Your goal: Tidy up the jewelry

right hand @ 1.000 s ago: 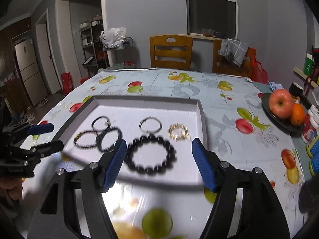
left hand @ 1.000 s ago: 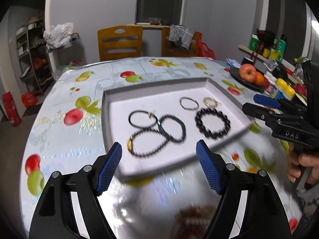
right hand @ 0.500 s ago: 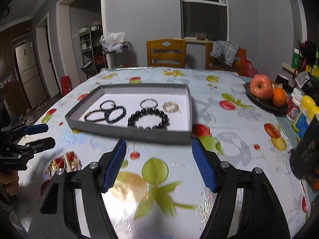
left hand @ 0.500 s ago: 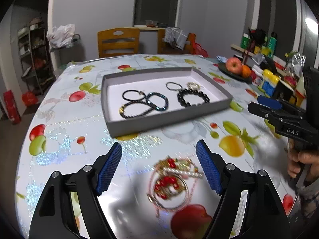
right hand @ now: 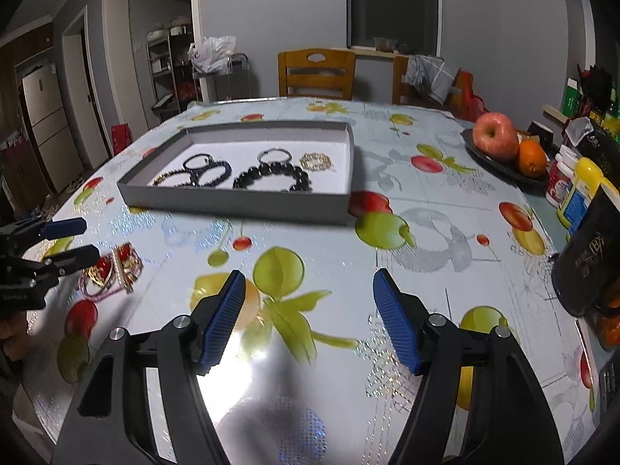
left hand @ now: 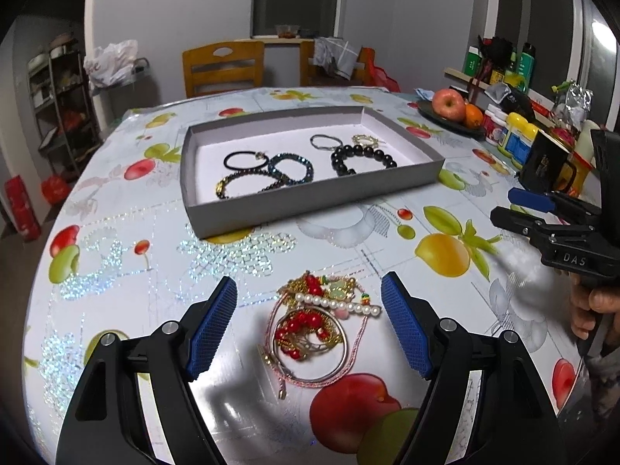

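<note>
A tangled pile of jewelry, with red beads, a pearl bar, gold chain and pink cord, lies on the tablecloth near the front edge. My left gripper hovers open over it, a blue pad on each side, touching nothing. Farther back stands a grey tray holding several bracelets, among them a black beaded bracelet. My right gripper is open over bare tablecloth, empty. In the right wrist view the pile lies at the left beside the left gripper's tips, and the tray is ahead.
A plate with an apple and an orange sits at the right, next to bottles and a dark box. Wooden chairs stand behind the table. A hand holds the right gripper at the right edge.
Both grippers have pulled back from the tray toward the table's near edge. The jewelry pile has come into view between the left gripper's fingers. Jaw openings look unchanged.
</note>
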`<state>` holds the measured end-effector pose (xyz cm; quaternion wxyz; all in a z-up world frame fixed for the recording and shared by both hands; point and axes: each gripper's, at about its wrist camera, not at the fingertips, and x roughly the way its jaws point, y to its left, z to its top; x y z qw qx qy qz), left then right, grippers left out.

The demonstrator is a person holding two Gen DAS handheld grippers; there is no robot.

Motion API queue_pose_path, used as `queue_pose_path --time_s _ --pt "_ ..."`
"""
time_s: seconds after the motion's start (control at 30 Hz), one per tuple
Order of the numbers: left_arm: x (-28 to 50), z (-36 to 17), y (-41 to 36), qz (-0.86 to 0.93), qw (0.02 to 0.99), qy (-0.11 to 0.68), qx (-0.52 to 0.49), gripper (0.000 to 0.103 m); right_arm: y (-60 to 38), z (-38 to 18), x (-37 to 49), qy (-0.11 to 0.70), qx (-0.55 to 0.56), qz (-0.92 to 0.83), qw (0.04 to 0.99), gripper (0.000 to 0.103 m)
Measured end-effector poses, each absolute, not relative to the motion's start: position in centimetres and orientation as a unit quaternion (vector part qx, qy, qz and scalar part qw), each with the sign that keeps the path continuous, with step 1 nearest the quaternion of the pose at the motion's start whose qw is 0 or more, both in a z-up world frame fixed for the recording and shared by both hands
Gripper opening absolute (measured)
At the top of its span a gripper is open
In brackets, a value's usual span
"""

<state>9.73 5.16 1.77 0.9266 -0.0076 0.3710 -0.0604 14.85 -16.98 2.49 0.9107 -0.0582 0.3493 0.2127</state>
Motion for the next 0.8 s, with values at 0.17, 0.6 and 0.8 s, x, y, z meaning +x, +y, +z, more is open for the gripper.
queue_pose_path --time_s 0.17,0.6,0.8 --pt "9.8 1.2 5.2 -0.069 0.921 0.384 -0.006 0.077 -17.3 2.0 15.0 0.365 -0.063 0.216 0.904 0.068" --pt "10.1 0.3 4.6 -0.096 0.906 0.412 0.006 0.075 -17.8 0.8 14.4 0.396 -0.080 0.230 0.885 0.068" --pt "10.6 -0.2 4.5 -0.096 0.899 0.428 0.010 0.072 -19.2 0.6 14.2 0.402 -0.067 0.223 0.886 0.068"
